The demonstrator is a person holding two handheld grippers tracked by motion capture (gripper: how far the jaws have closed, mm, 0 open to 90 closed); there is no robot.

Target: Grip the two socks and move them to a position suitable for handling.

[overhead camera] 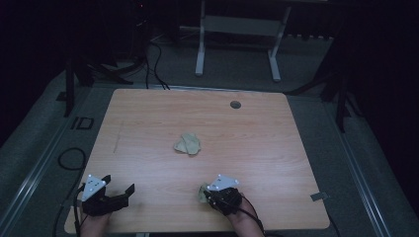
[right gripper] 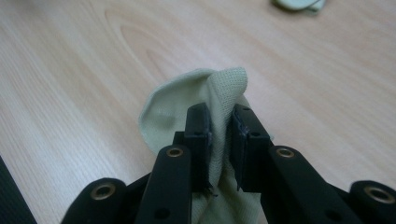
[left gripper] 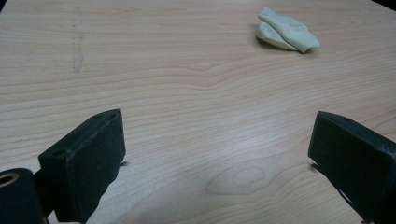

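Two pale green socks are on the wooden table (overhead camera: 148,108). One sock (overhead camera: 188,143) lies crumpled near the table's middle; it also shows at the upper right of the left gripper view as the crumpled sock (left gripper: 286,30). My right gripper (overhead camera: 206,192) sits near the front edge, shut on the other sock (right gripper: 196,98), whose cloth is pinched between the jaws and bulges up past them. My left gripper (overhead camera: 118,190) rests at the front left corner, open, with bare wood between its jaws (left gripper: 217,154).
A round cable hole (overhead camera: 235,104) sits near the table's far edge. A faint scuff mark (overhead camera: 118,136) runs along the left part of the tabletop. White desk legs (overhead camera: 200,54) and cables stand on the grey floor beyond.
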